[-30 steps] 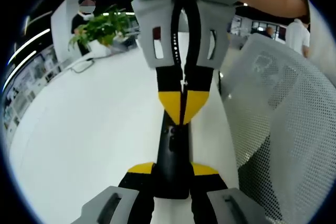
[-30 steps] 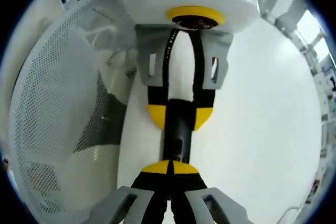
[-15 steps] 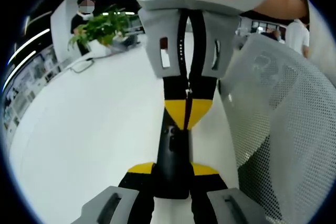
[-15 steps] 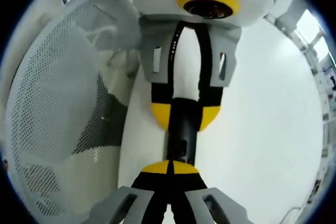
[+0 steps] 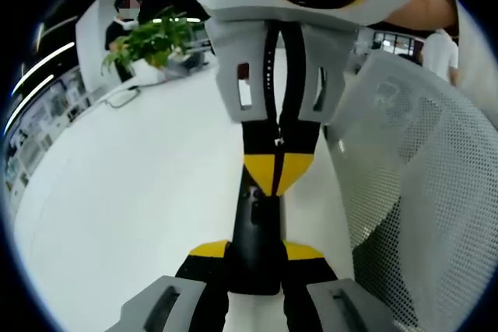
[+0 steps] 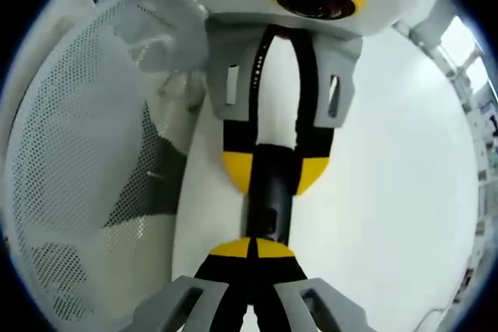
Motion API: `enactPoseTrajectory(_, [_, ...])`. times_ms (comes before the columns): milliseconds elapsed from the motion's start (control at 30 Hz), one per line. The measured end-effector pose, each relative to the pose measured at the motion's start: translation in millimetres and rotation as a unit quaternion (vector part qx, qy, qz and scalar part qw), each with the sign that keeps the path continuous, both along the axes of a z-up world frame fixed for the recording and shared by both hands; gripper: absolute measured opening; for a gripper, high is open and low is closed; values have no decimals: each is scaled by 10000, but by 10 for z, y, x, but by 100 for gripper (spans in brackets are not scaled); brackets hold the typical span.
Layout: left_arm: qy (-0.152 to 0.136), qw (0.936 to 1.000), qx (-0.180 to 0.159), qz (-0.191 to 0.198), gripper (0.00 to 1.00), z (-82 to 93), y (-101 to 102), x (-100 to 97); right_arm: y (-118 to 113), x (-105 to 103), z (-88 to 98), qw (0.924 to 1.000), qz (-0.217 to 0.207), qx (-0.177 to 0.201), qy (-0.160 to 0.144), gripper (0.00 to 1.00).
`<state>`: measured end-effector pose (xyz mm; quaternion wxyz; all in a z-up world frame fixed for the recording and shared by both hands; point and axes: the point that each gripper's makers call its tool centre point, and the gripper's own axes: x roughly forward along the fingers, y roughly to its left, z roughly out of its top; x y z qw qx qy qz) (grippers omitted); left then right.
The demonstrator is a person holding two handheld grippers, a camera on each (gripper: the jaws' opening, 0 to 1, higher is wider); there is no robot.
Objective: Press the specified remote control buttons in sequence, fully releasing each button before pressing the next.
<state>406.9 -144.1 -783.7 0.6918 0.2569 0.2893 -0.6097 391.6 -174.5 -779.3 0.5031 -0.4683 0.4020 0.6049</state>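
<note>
Left gripper view, near edge: the left gripper (image 5: pixel 257 253), grey-bodied with yellow-tipped black jaws, is clamped on the near end of a slim black stick-shaped remote control (image 5: pixel 256 227). One yellow pad sits at each side of the remote; no gap between pad and casing. The remote runs straight away from the jaws, up the middle of the view, raised over a broad white tabletop (image 5: pixel 132 192).

Farther along the remote: the right gripper (image 5: pixel 278 174) comes in from the top, pointing back toward the camera. Its jaws are drawn fully together, the two yellow tips meeting in a point that rests on the remote's upper face near its far end. Whether a button lies under that point cannot be told.

Right of the remote: a white perforated mesh chair back (image 5: pixel 420 192), just beside the table edge.

Far side of the table: a green leafy potted plant (image 5: pixel 152 40), with a person in dark clothing (image 5: pixel 124 25) standing behind it.

Right gripper view, near edge: the right gripper (image 6: pixel 250 248) shows its yellow tips closed against each other, touching the near end of the remote (image 6: pixel 271 204). Beyond, the left gripper (image 6: pixel 274 170) grips the remote's far end between its yellow pads. The mesh chair back (image 6: pixel 85 153) is to the left, the tabletop (image 6: pixel 397 192) to the right.
</note>
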Motion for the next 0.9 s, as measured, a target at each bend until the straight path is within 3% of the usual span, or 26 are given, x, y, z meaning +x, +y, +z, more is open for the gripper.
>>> enactPoseTrajectory(900, [1,10000,0,1,24,-8,3,-8,10,-32,0,10000,44,-5,-86,0])
